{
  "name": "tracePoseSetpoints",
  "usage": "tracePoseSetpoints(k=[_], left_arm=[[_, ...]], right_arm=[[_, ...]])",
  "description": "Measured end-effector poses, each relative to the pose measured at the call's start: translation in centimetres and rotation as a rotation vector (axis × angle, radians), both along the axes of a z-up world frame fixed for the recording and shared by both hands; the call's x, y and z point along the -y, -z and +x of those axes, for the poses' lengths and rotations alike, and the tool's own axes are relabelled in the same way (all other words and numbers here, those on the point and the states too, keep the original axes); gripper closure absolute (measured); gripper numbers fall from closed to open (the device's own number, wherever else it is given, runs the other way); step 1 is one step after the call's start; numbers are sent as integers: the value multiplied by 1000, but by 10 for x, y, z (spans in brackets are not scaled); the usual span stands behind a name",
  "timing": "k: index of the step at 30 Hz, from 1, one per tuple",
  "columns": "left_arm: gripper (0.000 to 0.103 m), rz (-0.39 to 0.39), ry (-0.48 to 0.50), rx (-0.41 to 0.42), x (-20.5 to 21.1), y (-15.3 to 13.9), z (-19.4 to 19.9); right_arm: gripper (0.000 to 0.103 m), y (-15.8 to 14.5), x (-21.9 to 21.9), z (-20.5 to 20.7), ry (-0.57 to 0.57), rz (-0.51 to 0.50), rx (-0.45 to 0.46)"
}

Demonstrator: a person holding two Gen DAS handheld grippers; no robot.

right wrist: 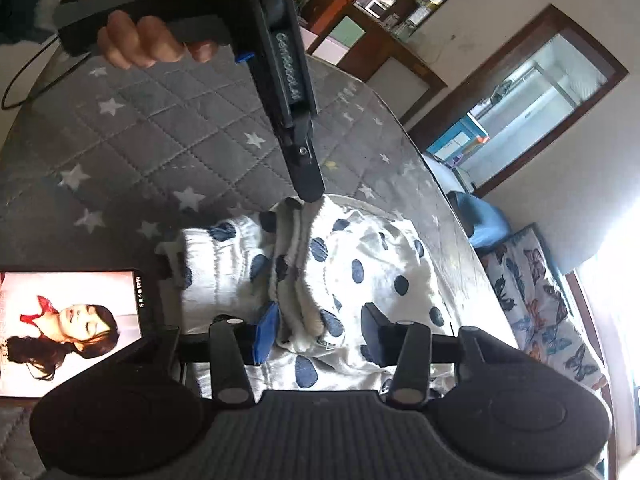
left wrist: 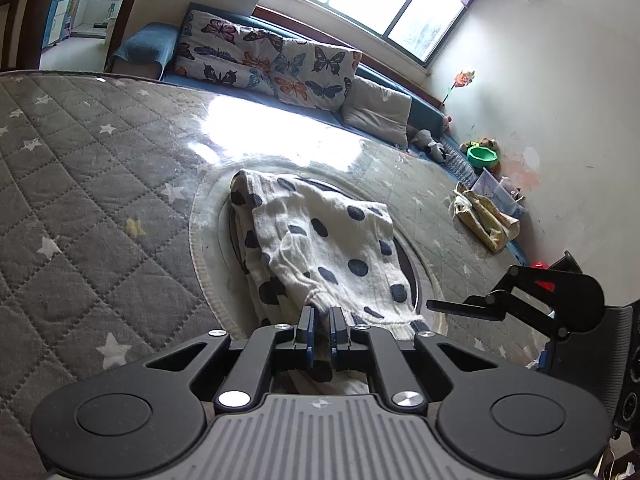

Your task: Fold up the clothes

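A white garment with dark blue dots lies bunched on a round glass-topped table. My left gripper is shut on a fold of this garment at its near edge. In the right wrist view the same garment lies ahead, and the left gripper comes down from above onto its far edge. My right gripper is open, its jaws standing either side of a raised ridge of the garment without closing on it. It also shows at the right edge of the left wrist view.
The table has a grey quilted star-pattern cover under glass. A phone with a lit screen lies left of the garment. A yellowish bag sits at the table's far right. A sofa with butterfly cushions stands behind.
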State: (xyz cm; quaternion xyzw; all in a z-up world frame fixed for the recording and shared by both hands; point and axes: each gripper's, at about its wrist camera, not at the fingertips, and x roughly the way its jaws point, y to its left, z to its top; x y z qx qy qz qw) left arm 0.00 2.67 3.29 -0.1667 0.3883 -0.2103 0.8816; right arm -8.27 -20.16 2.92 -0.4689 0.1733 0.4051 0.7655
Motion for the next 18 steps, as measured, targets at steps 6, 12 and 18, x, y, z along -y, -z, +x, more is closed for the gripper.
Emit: tracePoseSetpoints(k=[6, 12, 18], left_arm=[[95, 19, -3, 3, -1, -1, -4], [81, 125, 28, 70, 5, -12, -15], [52, 430, 148, 251, 37, -19, -30]], right_arm=[[58, 6, -10, -2, -31, -9, -10], [66, 3, -11, 10, 1, 5, -7], [70, 8, -13, 13, 9, -23, -14]])
